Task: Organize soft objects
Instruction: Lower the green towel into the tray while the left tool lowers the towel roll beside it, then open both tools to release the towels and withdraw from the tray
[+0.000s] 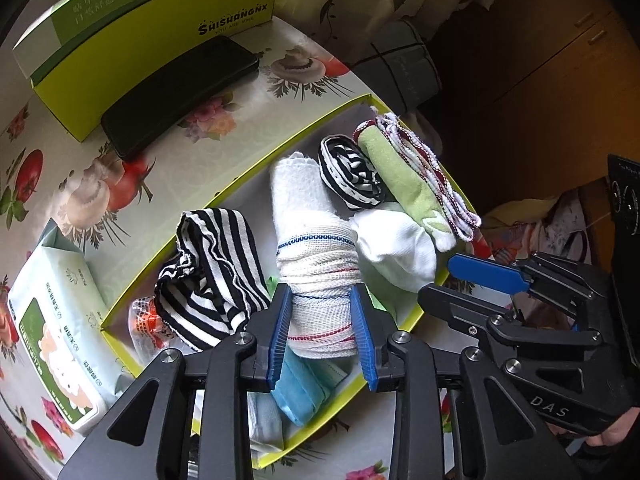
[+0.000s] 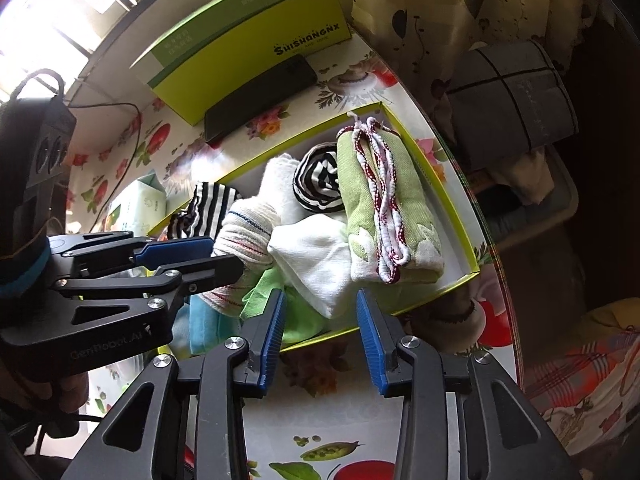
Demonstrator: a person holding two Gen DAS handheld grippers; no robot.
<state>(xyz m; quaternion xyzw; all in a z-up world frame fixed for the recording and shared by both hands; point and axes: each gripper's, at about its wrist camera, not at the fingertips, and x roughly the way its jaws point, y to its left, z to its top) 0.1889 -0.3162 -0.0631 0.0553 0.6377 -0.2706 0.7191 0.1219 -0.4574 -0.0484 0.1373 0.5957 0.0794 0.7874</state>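
A shallow yellow-green box (image 1: 240, 184) on the flowered tablecloth holds soft things. My left gripper (image 1: 322, 296) points down into it, its blue pads against both sides of a rolled white towel (image 1: 320, 264) with red and blue stripes. A loose black-and-white striped cloth (image 1: 216, 264) lies to the left of the roll, and a blue cloth (image 1: 308, 388) lies under it. My right gripper (image 2: 320, 300) hangs open over the box's near edge; the corner of a folded white cloth (image 2: 316, 260) sits between its jaws, untouched. Behind lie a striped roll (image 2: 320, 180) and a green cloth (image 2: 384, 200) topped by a braided cord.
The box's lid (image 1: 160, 40) stands upright at the back with a black phone (image 1: 180, 92) leaning on it. A pack of wipes (image 1: 60, 320) lies left of the box. A grey bag (image 2: 512, 100) sits past the table's right edge. A power strip (image 2: 44, 148) and cable lie far left.
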